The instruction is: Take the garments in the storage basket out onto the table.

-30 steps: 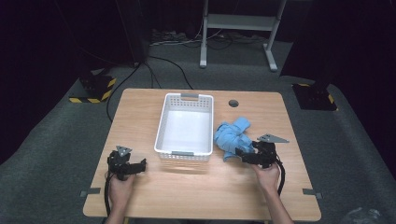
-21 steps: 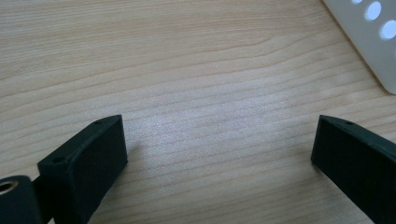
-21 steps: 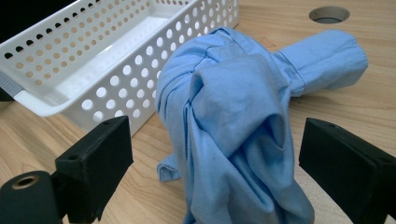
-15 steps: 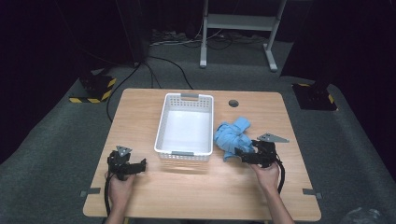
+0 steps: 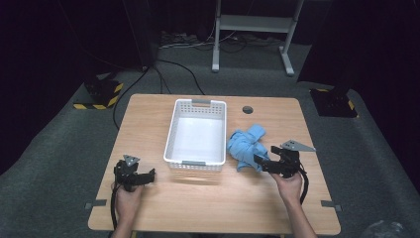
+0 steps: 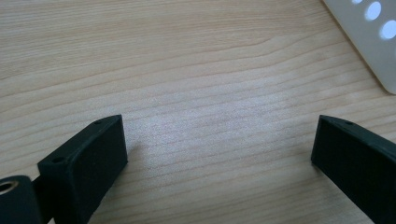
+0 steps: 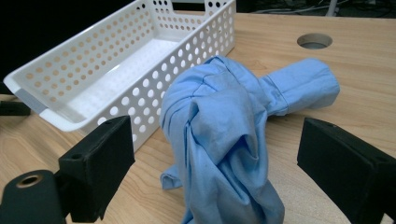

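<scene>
A crumpled light-blue cloth (image 5: 245,145) (image 7: 224,126) lies on the wooden table just right of a white perforated basket (image 5: 173,130) (image 7: 65,70), which holds nothing. My right gripper (image 5: 261,162) (image 7: 215,172) is open, its jaws on either side of the near end of the cloth, which rises between them. My left gripper (image 5: 150,174) (image 6: 219,154) sits near the table's front left, open over bare wood, with a corner of the basket (image 6: 369,37) at the upper right of its view.
A round cable hole (image 5: 247,109) (image 7: 314,40) is in the table top behind the cloth. Beyond the table stand a metal frame (image 5: 252,29) and floor cables on grey carpet, with black-yellow striped bases (image 5: 99,94) at either side.
</scene>
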{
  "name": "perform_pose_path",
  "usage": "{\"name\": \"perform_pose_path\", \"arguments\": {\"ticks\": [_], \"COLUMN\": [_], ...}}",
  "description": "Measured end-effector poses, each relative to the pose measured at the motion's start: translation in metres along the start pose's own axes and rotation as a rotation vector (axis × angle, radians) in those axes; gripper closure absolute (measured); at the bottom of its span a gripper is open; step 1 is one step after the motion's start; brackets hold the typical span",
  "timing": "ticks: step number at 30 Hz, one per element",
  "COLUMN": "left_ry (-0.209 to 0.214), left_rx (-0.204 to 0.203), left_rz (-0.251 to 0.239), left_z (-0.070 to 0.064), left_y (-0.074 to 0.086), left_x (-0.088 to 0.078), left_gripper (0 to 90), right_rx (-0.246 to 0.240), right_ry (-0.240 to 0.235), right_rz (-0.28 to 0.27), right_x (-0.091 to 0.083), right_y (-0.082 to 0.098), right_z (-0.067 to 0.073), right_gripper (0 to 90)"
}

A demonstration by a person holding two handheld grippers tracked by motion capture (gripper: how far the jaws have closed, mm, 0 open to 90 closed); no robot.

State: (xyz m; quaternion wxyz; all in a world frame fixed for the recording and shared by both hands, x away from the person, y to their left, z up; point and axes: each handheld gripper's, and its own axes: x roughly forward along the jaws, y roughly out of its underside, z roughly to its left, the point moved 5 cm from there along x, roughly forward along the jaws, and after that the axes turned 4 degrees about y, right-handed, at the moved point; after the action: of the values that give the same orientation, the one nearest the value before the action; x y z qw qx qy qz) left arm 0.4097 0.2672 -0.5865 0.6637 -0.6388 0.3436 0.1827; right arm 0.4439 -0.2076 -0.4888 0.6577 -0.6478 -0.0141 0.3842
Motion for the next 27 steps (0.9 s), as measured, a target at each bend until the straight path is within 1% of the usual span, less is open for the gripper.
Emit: {"name": "perform_pose_path", "arguments": {"ticks": [4, 10, 18, 27], "left_ry": [0.0, 0.0, 0.0, -0.001], "left_rx": [0.0, 0.0, 0.0, 0.0], "left_rz": [0.0, 0.0, 0.0, 0.0], "left_z": [0.0, 0.0, 0.0, 0.0], "left_y": [0.0, 0.0, 0.0, 0.0], "left_x": [0.0, 0.0, 0.0, 0.0], "left_gripper": [3.6, 3.6, 3.6, 3.6], "right_rx": [0.003, 0.024, 0.04, 0.042], "right_ry": [-0.005, -0.01, -0.007, 0.003], "right_rz": [-0.017, -0.046, -0.063, -0.083], "right_x": [-0.006, -0.018, -0.029, -0.04], "right_y": [-0.002, -0.004, -0.002, -0.003], "right_z": [0.0, -0.002, -0.007, -0.01], "right_gripper": [10.8, 11.2, 11.4, 11.6]}}
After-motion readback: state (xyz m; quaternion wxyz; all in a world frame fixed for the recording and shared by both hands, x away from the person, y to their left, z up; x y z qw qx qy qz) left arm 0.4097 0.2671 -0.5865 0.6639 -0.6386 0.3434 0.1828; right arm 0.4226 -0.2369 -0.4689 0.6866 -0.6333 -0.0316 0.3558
